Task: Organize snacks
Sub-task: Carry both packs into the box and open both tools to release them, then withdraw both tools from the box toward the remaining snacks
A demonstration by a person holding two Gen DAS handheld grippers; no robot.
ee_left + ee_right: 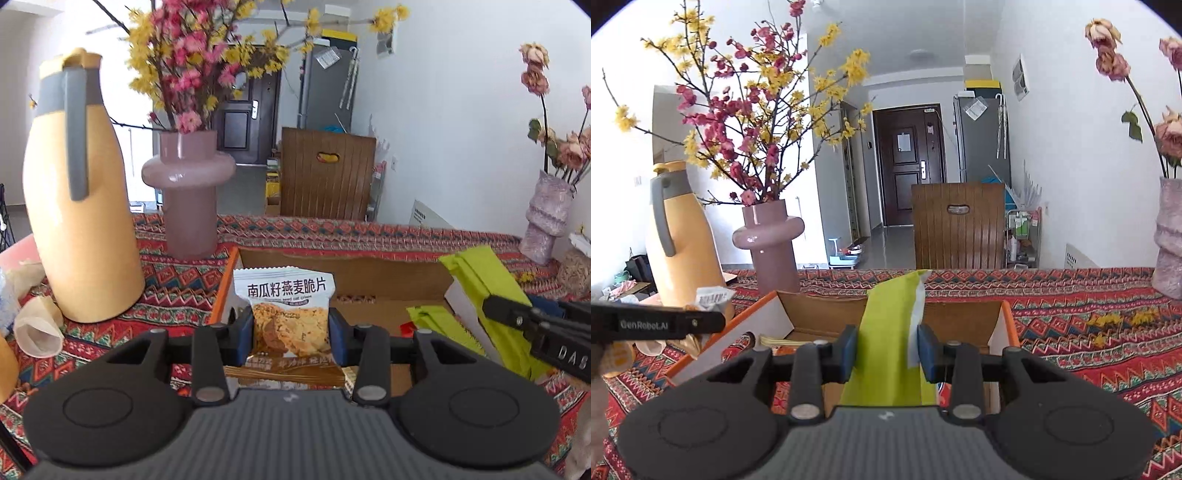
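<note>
Pinching the oat crisp packet [291,314] in our left gripper [291,332] and the green pouch [890,347] in our right gripper [886,350], both over the cardboard box [369,269], we risk the slick wrappers slipping or colliding when released.

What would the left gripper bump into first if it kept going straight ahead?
Probably the far wall of the box. The left gripper, shut on a snack, points over the box's open inside; depth is unclear.
</note>
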